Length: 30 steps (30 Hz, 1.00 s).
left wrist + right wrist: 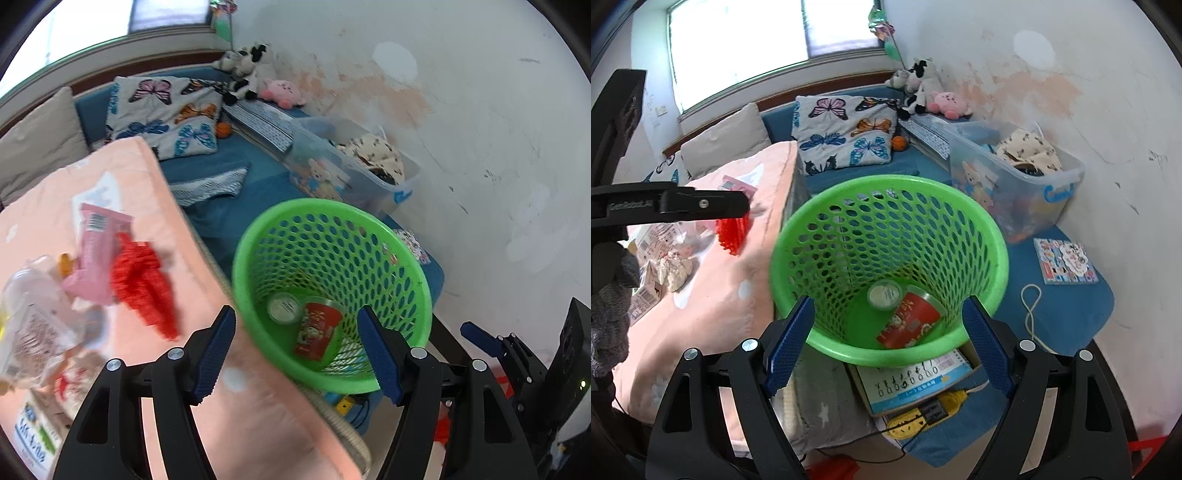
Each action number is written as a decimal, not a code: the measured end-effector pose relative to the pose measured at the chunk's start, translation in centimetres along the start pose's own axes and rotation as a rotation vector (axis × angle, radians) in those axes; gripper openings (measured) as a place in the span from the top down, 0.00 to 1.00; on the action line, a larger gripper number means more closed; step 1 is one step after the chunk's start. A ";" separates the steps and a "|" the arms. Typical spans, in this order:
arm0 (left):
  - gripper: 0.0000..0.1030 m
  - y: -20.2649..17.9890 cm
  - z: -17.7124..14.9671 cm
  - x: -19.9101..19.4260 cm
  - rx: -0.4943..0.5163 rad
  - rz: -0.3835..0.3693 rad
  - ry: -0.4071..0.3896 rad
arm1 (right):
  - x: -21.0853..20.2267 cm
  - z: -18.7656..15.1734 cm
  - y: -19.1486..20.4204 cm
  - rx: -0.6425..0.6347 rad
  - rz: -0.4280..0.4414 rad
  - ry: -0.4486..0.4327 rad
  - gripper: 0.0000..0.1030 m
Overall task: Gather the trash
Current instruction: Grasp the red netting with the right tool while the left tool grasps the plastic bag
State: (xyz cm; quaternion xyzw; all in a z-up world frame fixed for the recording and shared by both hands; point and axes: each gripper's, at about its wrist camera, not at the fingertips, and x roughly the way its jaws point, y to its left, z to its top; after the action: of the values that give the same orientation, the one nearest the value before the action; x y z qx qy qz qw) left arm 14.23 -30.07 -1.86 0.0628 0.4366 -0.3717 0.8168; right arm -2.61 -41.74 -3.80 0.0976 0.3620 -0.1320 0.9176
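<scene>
With 2 items already in the green basket (890, 229) — a round lid (885, 294) and a red wrapper (908, 321) — both the left gripper (297, 350) and right gripper (886, 345) gape wide and empty, so swing the left across to the red trash (142, 284) on the pink bedding (229, 332) and straddle it squarely before closing.

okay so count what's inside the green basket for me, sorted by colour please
In the green basket, both wrist views agree:
White round lidded cup: 1
Red printed cup: 1
Total: 2
</scene>
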 end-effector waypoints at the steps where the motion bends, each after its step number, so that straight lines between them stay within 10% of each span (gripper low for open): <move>1: 0.36 0.4 -0.2 -0.5 -0.003 0.009 -0.006 | -0.1 0.2 0.4 -0.005 0.007 -0.004 0.20; 30: 0.34 18.3 -5.7 -9.1 -0.058 0.365 -0.072 | 2.0 3.6 10.8 -0.179 0.158 -0.013 0.20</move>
State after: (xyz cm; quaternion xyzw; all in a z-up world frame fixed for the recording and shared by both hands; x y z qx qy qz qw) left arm 19.43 -9.56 -2.44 0.1042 0.3987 -0.2065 0.8874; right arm 4.45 -32.87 -1.68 0.0428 0.3578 -0.0270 0.9324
